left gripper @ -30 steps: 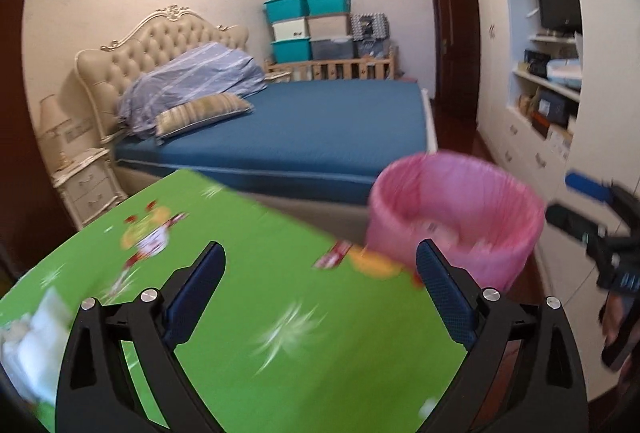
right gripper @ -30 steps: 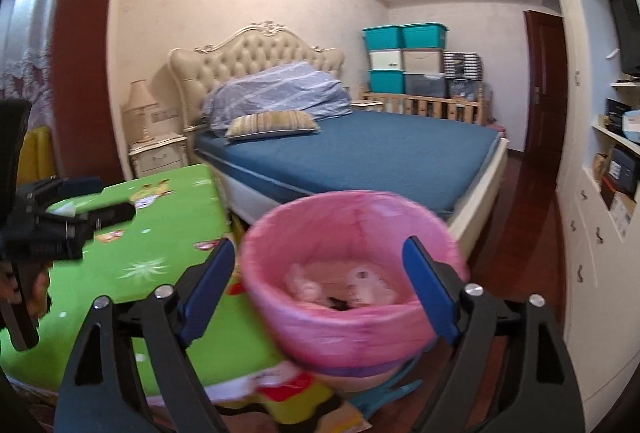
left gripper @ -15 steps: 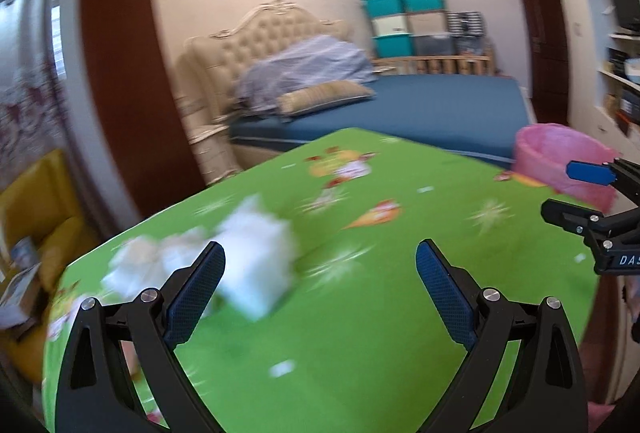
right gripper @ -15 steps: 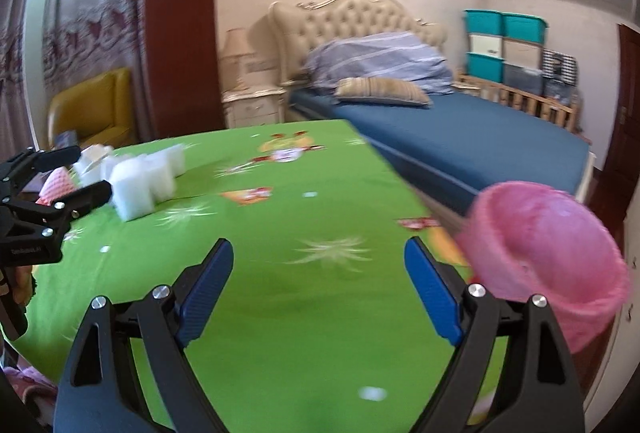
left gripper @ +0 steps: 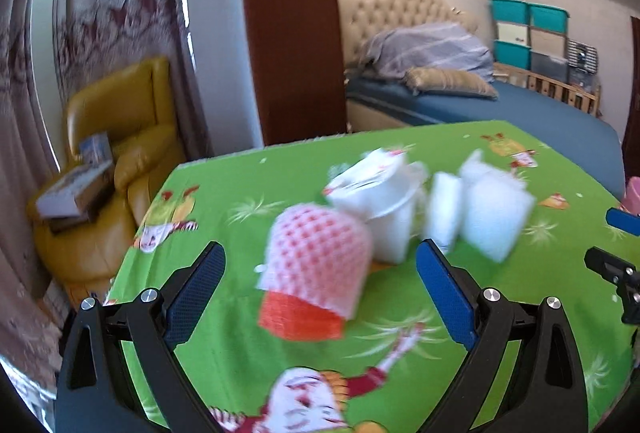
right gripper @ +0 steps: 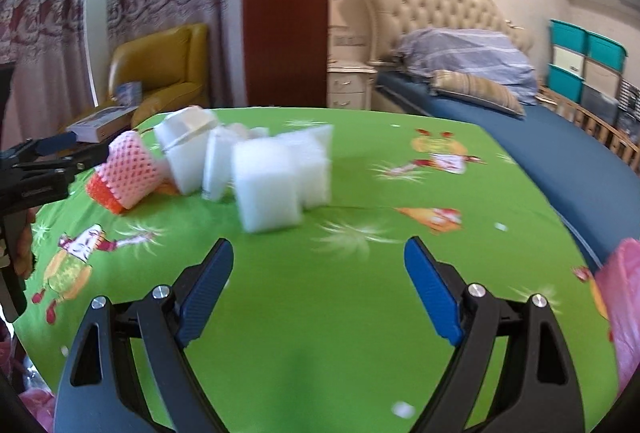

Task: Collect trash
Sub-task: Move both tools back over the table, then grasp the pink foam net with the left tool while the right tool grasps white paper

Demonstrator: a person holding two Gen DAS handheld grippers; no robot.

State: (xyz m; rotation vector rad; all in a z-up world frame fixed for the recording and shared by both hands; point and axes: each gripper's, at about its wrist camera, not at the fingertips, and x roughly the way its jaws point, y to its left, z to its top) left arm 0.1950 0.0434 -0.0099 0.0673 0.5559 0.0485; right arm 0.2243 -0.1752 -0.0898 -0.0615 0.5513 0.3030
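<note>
The left gripper (left gripper: 320, 265) stands with its jaws wide apart and nothing clamped between the pads. In the left wrist view, the pink foam net (left gripper: 318, 257) lies on the green tablecloth (left gripper: 248, 365) in the gap between the two blue fingertips, slightly beyond them at 12 o'clock. An orange piece (left gripper: 298, 317) sits under its near edge. No pad touches either item. Behind the net, toward 1 o'clock, lies a white paper cup (left gripper: 376, 201) tipped on its side, and past it, toward 2 o'clock, stand the white foam blocks (left gripper: 492, 209). Motion blur softens all of these, so the exact outline of each piece cannot be told.

The right gripper (right gripper: 319, 265) also has its jaws spread wide, with only bare cloth between the fingertips. In the right wrist view, the nearest foam block lies ahead at 11 o'clock, clear of the fingers. The cup and the foam net follow in a row toward 10 o'clock, where the left gripper's tips reach in from the left edge beside the net. The pink bin liner (right gripper: 624, 309) shows at 3 o'clock, at the table's right edge.
</note>
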